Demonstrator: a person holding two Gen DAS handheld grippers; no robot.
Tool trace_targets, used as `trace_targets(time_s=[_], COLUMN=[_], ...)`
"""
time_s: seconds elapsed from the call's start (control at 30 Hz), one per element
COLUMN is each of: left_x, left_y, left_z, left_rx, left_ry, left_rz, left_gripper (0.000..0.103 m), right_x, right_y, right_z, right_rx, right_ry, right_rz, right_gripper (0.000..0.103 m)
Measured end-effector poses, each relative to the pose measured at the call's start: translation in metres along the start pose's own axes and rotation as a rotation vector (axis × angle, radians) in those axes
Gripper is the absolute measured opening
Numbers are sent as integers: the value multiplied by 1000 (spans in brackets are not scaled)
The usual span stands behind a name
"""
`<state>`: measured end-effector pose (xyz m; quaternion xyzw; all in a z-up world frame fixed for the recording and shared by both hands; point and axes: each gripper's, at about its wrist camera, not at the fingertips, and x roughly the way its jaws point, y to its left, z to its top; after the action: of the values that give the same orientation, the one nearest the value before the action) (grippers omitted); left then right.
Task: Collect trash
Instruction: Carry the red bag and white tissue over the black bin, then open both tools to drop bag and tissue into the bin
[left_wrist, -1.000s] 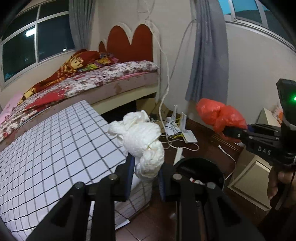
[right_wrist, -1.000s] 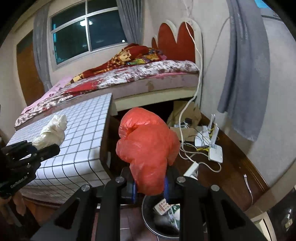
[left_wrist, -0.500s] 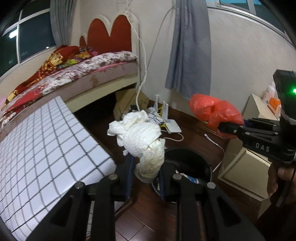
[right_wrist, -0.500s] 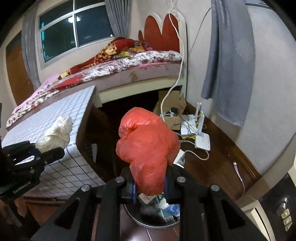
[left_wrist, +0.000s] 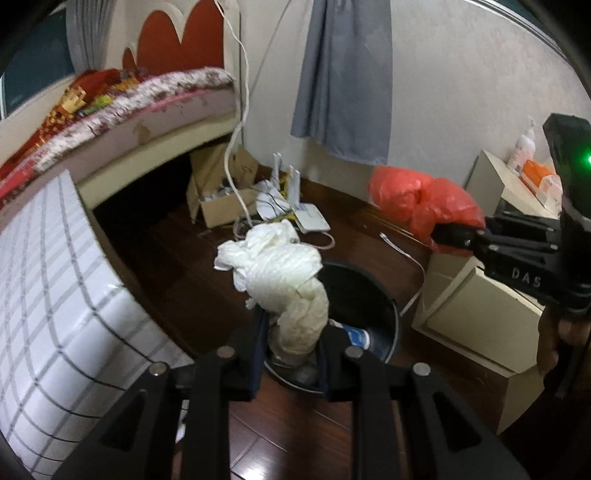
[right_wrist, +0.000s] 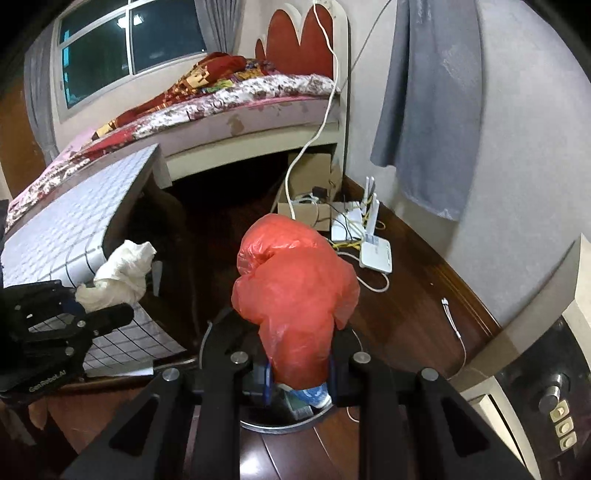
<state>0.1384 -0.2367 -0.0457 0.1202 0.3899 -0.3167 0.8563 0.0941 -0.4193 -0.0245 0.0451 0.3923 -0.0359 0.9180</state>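
Left hand-held gripper (left_wrist: 291, 350) clamps crumpled white tissue wad (left_wrist: 280, 273) above black bin (left_wrist: 369, 295); right hand-held gripper (right_wrist: 299, 373) pinches red plastic bag (right_wrist: 295, 291) over same bin; both light, soft, compressible; grip bunched lower ends

My left gripper (left_wrist: 291, 354) angled downward, fingers clamped tight on what they carry, my right gripper (right_wrist: 299, 376) likewise pinched shut, tilted down, bare hand (left_wrist: 557, 339) gripping its handle
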Motion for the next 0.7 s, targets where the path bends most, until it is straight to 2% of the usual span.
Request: trace_targets(time_s=[0.3, 0.6, 0.7], left_x=[29, 61, 78], left_y=[-9, -2, 2], left_z=[-6, -13, -16], left_rx=[7, -18, -25], left_ry=[60, 107, 156], left_rz=[-45, -98, -138], left_gripper=[25, 25, 25], right_x=[31, 63, 82], right_y=[-11, -8, -5], right_z=[-20, -28, -33], right_rx=[-15, -32, -57], right_ry=[104, 173, 219], right_rz=[-45, -20, -15], right_gripper=[23, 23, 23])
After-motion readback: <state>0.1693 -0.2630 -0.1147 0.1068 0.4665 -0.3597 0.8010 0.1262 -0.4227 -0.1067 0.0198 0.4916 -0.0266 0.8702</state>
